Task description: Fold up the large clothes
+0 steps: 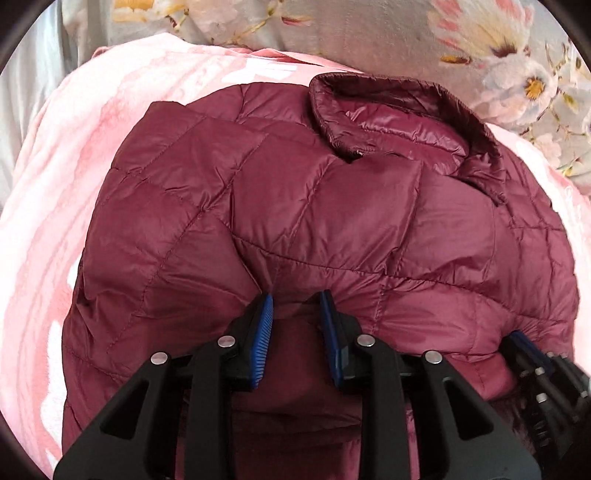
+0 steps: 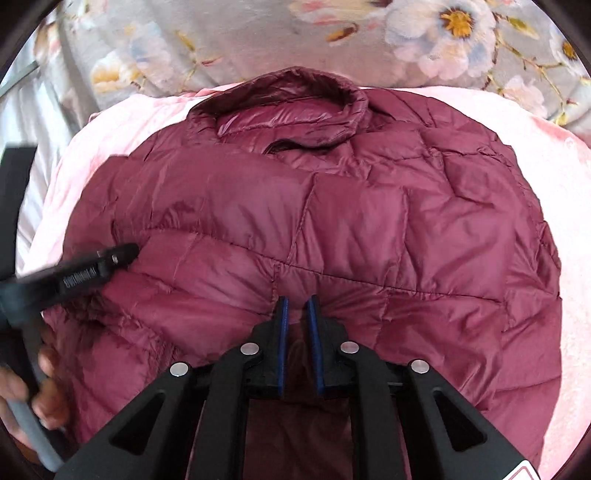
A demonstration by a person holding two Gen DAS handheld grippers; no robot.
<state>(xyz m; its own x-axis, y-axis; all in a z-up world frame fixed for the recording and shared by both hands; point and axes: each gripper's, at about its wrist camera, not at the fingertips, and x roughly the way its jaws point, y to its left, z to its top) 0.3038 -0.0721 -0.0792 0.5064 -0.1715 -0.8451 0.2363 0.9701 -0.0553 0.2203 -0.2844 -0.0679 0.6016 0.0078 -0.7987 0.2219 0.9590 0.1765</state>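
Observation:
A maroon quilted puffer jacket [image 1: 295, 206] lies on a pink blanket, collar [image 1: 399, 110] at the far side. It also fills the right wrist view [image 2: 351, 221], collar [image 2: 291, 103] at the top. My left gripper [image 1: 295, 299] pinches a bunched fold of the jacket's near edge between its blue pads. My right gripper [image 2: 296, 301] pinches the near edge in the same way, just to the right of the left one. The right gripper shows in the left wrist view [image 1: 532, 354] at the lower right. The left gripper shows in the right wrist view [image 2: 96, 266] at the left.
The pink blanket [image 1: 55, 206] lies under the jacket and shows around it [image 2: 576, 258]. A grey floral bedcover [image 1: 369, 33] lies beyond it [image 2: 258, 40]. A hand [image 2: 40, 387] holds the left gripper's grey handle at the lower left.

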